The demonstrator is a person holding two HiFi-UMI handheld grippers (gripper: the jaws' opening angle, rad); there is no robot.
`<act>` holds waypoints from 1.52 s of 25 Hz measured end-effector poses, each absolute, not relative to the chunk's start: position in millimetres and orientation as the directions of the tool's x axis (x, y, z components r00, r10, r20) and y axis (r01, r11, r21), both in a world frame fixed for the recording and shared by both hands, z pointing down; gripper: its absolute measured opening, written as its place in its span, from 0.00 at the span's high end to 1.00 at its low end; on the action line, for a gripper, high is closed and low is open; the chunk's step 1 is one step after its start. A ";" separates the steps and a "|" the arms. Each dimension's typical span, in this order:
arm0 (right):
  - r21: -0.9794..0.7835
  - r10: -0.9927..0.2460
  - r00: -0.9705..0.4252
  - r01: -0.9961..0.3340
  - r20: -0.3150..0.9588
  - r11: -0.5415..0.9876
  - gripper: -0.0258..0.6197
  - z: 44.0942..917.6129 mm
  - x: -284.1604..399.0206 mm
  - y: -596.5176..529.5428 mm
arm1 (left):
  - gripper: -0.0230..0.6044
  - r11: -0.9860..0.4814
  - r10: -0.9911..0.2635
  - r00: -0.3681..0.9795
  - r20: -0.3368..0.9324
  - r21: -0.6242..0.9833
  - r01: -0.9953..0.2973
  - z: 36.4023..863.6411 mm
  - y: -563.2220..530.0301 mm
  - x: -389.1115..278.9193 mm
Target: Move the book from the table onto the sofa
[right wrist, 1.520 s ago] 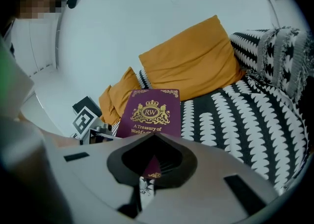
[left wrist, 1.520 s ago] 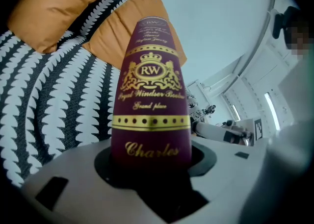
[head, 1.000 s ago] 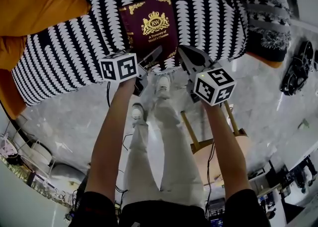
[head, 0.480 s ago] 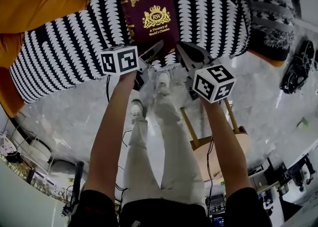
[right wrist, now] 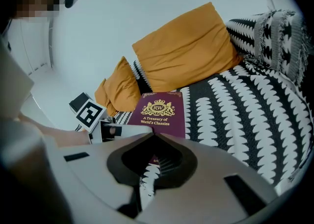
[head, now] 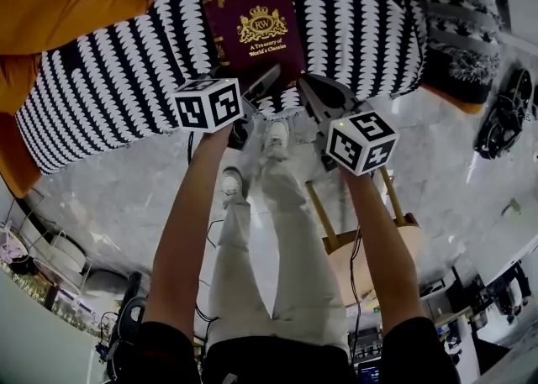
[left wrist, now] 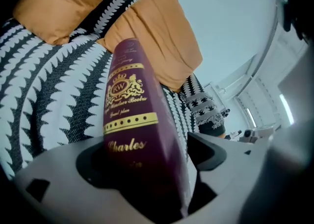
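**Releasing the book onto the sofa**

The book lies flat on the sofa, at upper centre of the head view. The left claw has just been opening; its jaws stand wide with the book's near end loose between them. The right claw is closed and empty. Judged next move: withdraw the left claw straight back without dragging the book.

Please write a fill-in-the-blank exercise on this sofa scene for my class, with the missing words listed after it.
1. The maroon book lies flat on the sofa, whose cover is black and ____.
2. The cushions behind the book are ____.
3. The jaws of the right gripper are ____, with nothing held.
4. The cover's gold title ends with the word ____.
Missing words: white; orange; shut; Classics.
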State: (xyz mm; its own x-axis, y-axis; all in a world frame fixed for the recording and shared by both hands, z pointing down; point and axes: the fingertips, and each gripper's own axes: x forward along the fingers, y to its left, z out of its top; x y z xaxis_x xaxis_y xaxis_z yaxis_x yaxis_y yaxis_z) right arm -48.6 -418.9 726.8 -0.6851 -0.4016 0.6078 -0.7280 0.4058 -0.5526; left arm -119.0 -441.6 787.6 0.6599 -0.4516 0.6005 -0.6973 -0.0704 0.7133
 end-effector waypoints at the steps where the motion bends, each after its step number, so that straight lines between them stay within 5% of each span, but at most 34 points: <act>1: -0.552 -0.402 -0.685 -0.728 0.608 0.405 0.93 727.6 -45.2 -418.7 | 0.29 -0.070 -0.464 0.645 0.607 0.700 -0.710 788.6 -442.5 -117.9; 11: -0.560 -0.382 -0.685 -0.727 0.620 0.396 0.93 735.1 -30.1 -414.9 | 0.15 -0.037 -0.505 0.519 0.690 0.583 -0.812 802.4 -441.3 -132.2; 25: -0.549 -0.399 -0.691 -0.722 0.603 0.420 0.93 704.8 -39.3 -408.6 | 0.15 -0.126 -0.527 0.560 0.639 0.593 -0.795 758.5 -428.8 -146.2; 38: -0.524 -0.434 -0.676 -0.736 0.595 0.428 0.93 637.0 -39.4 -396.5 | 0.19 -0.270 -0.414 0.671 0.615 0.621 -0.736 671.4 -399.0 -139.6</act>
State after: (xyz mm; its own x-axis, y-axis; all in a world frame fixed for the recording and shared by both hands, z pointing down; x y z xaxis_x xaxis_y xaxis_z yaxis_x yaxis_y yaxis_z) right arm -39.4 -396.5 637.0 -0.6762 -0.4340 0.5953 -0.7362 0.4282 -0.5241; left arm -139.6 -399.0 671.4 0.6709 -0.4144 0.6150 -0.7360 -0.2700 0.6209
